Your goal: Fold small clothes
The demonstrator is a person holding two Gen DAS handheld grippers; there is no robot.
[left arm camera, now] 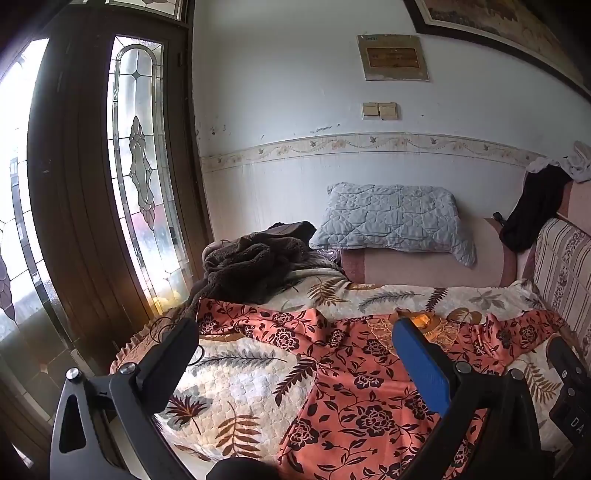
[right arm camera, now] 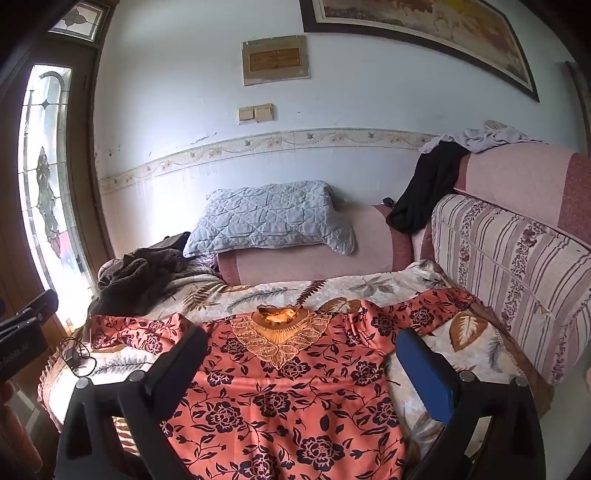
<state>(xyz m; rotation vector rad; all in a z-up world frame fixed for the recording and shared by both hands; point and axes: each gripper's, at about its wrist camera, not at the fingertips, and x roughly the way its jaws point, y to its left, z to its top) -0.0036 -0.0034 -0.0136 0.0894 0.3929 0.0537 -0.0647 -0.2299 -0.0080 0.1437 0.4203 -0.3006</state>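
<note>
An orange floral dress [right arm camera: 288, 391] lies spread face up on a leaf-patterned blanket [right arm camera: 373, 284] that covers the seat of a sofa, its lace collar [right arm camera: 282, 334] toward the back and one sleeve [right arm camera: 424, 314] stretched out to each side, two in all. The left gripper [left arm camera: 295, 345] hovers above the left part of the dress with its fingers spread wide and nothing between them; the right gripper [right arm camera: 301, 350] hangs over the chest of the dress, likewise spread and empty. A heap of dark brown fleece [left arm camera: 251, 262] sits on the blanket behind the left sleeve, near the stained-glass door [left arm camera: 136, 147]. One grey quilted pillow [right arm camera: 269, 221] rests on the pink armrest [right arm camera: 314, 262] behind the blanket, and a black garment [right arm camera: 424, 192] and a pale cloth [right arm camera: 484, 138] drape over the pink sofa back. A striped cushion [right arm camera: 517, 273] leans along the right side, just beside the right sleeve. A small black charger with its cord [right arm camera: 74, 356] lies on the blanket edge by the left sleeve. On the wall hang a plaque [right arm camera: 275, 61], a pair of switches [right arm camera: 256, 112] and a large framed picture [right arm camera: 424, 26], cut off at the top. The lower hem of the dress is out of view below both cameras, and the gripper fingers hide parts of its sides. The plaque's writing is too blurred to read.
</note>
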